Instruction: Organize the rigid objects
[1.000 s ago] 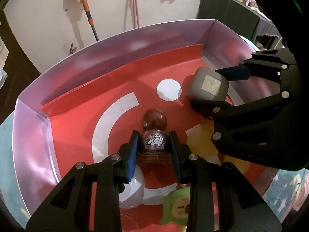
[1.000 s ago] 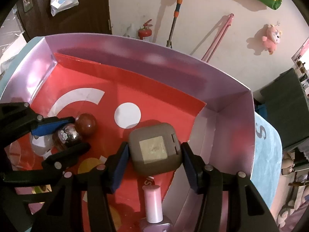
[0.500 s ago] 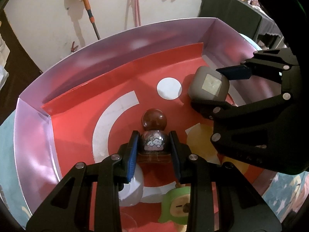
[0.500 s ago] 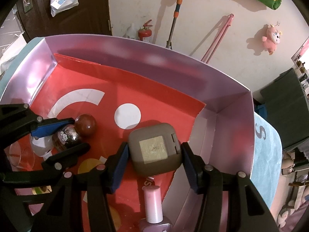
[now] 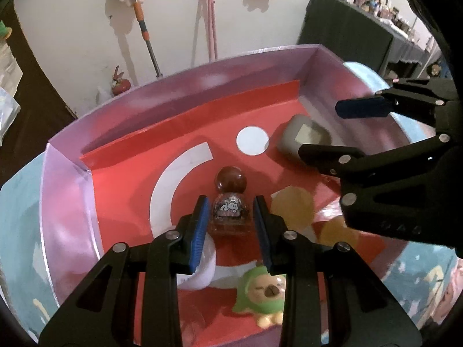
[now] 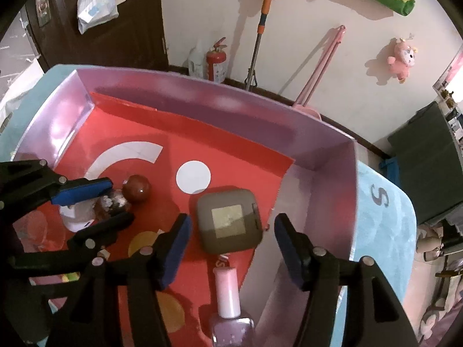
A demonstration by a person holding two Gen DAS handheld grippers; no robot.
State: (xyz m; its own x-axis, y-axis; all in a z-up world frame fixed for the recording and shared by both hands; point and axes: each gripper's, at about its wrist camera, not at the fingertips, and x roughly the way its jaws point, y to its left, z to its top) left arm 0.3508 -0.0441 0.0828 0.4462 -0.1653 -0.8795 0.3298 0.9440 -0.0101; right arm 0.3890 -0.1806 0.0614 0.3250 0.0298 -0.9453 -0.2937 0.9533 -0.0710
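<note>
**Q:** What lies nearest the cameras?

**A:** In the right wrist view, a nail polish bottle [image 6: 230,303] lies on its side at the bottom edge. Its long axis runs away from the camera, pale pink cap pointing toward the far wall. In the left wrist view, a green and yellow toy figure [image 5: 264,295] sits near the bottom, beside a white rounded object [image 5: 202,269].

**Q:** What are the grippers doing?

**A:** The left gripper [image 5: 230,217] has its blue-padded fingers on either side of a small bottle with a cartoon sticker [image 5: 230,212]. A thin gap shows on each side, so the jaws look slightly spread and not pinching it. The bottle's long axis runs away from the camera; its round brown cap [image 5: 231,178] points toward the far wall. The right gripper [image 6: 231,231] is spread wide, with clear space between each pad and a grey square case [image 6: 228,221]. The case lies flat, its pale square panel facing up.

**Q:** Where do these things sit?

**A:** All are inside a shallow box [image 5: 173,95] with lilac walls and a red floor. The bottle is near the middle; the case is toward the right wall. A white circle [image 6: 193,177] printed on the floor lies just past the case, and a white arc [image 5: 176,188] curves left of the bottle.

**Q:** And beyond the box?

**A:** A pale wall with a mop handle [image 6: 259,26] leaning on it, and a pink plush toy [image 6: 400,57] hanging.
</note>
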